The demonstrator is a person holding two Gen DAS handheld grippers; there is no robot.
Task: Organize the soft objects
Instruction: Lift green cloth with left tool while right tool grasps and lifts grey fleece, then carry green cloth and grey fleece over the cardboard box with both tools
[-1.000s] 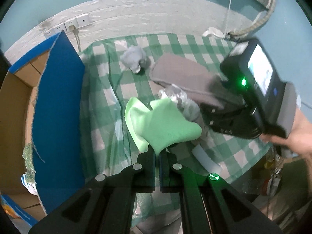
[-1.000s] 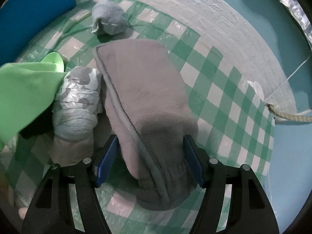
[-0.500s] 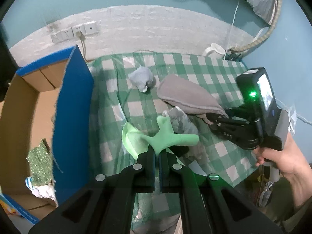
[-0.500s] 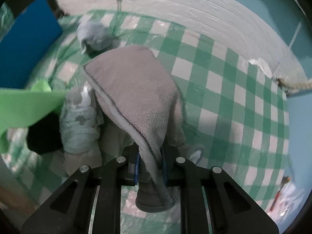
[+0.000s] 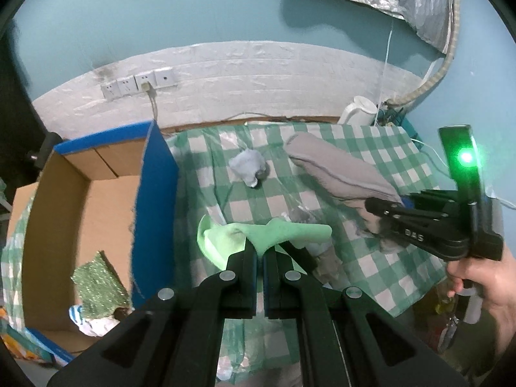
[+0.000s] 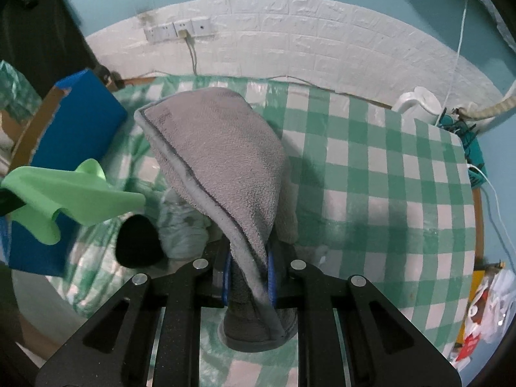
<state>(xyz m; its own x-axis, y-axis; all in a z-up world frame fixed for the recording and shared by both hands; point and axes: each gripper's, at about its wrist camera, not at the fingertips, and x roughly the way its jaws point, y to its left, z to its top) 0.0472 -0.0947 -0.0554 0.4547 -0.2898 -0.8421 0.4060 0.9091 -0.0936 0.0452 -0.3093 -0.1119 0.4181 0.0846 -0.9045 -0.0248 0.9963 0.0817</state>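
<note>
My left gripper (image 5: 260,251) is shut on a light green cloth (image 5: 274,233) and holds it above the checked table's near edge; the cloth also shows in the right wrist view (image 6: 64,195). My right gripper (image 6: 248,274) is shut on a folded grey towel (image 6: 222,148), lifted off the table; the towel also shows in the left wrist view (image 5: 335,169). A small pale blue-grey cloth (image 5: 248,167) lies at the back of the table. A pale patterned bundle (image 6: 183,225) and a black object (image 6: 137,242) lie under the towel.
An open cardboard box with blue flaps (image 5: 154,187) stands left of the green checked table (image 6: 387,177); a green glittery item (image 5: 96,287) lies inside. A white kettle (image 5: 359,113) and cables sit at the back right corner. Wall sockets (image 5: 138,84) are behind.
My right gripper shut on the grey towel and lifted it. Both grippers rose and drew back from the table, carrying their cloths.
</note>
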